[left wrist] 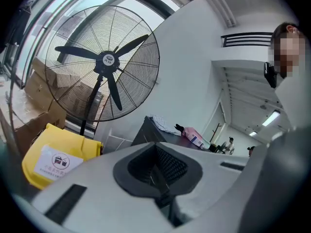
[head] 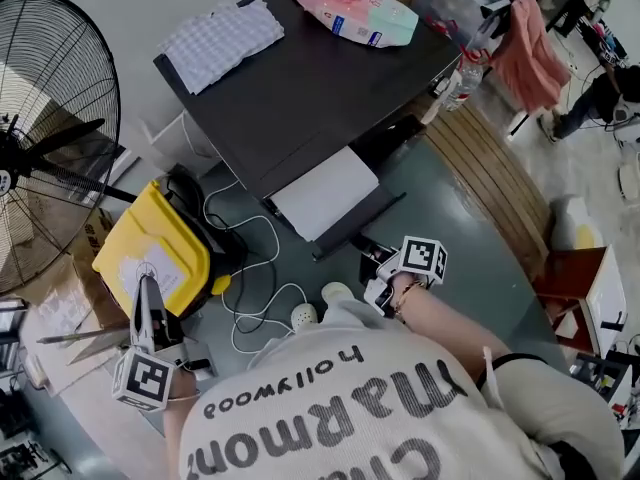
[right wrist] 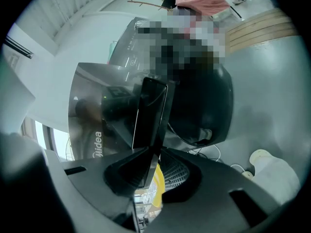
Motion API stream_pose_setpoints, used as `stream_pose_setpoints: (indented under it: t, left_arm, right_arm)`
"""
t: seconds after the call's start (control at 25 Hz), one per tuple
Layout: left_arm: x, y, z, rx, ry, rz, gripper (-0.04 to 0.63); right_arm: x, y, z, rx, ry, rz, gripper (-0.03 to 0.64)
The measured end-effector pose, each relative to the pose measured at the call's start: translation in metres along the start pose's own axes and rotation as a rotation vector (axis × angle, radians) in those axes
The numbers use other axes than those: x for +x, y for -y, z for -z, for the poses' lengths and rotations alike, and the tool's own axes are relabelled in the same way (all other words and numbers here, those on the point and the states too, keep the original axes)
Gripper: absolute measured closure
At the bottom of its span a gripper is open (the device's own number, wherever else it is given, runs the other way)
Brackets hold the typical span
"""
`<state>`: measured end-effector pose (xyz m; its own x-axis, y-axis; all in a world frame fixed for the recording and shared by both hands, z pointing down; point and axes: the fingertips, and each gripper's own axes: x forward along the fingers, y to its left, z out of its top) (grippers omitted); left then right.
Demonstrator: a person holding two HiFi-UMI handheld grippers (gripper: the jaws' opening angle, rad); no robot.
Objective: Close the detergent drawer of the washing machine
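The dark washing machine (head: 300, 88) stands ahead of me with its detergent drawer (head: 325, 193) pulled out, white inside. My right gripper (head: 372, 260) is at the drawer's black front panel (head: 360, 223). In the right gripper view that thin panel (right wrist: 151, 115) runs down between the jaws of my right gripper (right wrist: 149, 165), which are shut on its edge. Behind it are the machine's shiny front (right wrist: 97, 125) and round door (right wrist: 204, 106). My left gripper (head: 147, 296) hangs low at the left beside the yellow bin, away from the machine. Its jaws are together on nothing (left wrist: 158, 176).
A big floor fan (head: 40, 138) stands at the left, with a yellow bin (head: 155, 248) beside the machine. White cables and a power strip (head: 270, 308) lie on the floor. A pink bag (head: 360, 13) and a quilted cloth (head: 220, 38) lie on the machine's top. A wooden platform (head: 490, 168) lies at the right.
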<state>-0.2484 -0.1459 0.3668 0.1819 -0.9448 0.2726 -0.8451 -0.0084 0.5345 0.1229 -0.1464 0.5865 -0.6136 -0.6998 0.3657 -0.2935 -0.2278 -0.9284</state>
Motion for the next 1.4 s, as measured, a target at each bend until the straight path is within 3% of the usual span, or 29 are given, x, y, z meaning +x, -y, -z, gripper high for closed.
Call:
stream_pose_setpoints:
  t: [0.8,1.2,1.4]
  left_arm:
    - [-0.011,-0.014,-0.007,0.010,0.024,-0.036,0.588]
    - [-0.016,-0.021,-0.007,-0.034,0.047,-0.064,0.588]
    - [-0.020,-0.026,-0.009,-0.011,0.047,-0.081,0.588]
  right_arm:
    - [0.033,-0.018,-0.013,-0.004,0.001,-0.022,0.534]
    - [0.043,-0.022,-0.016,0.001,0.004,-0.016,0.534]
    - [0.047,-0.024,-0.017,0.002,0.002,-0.018,0.534]
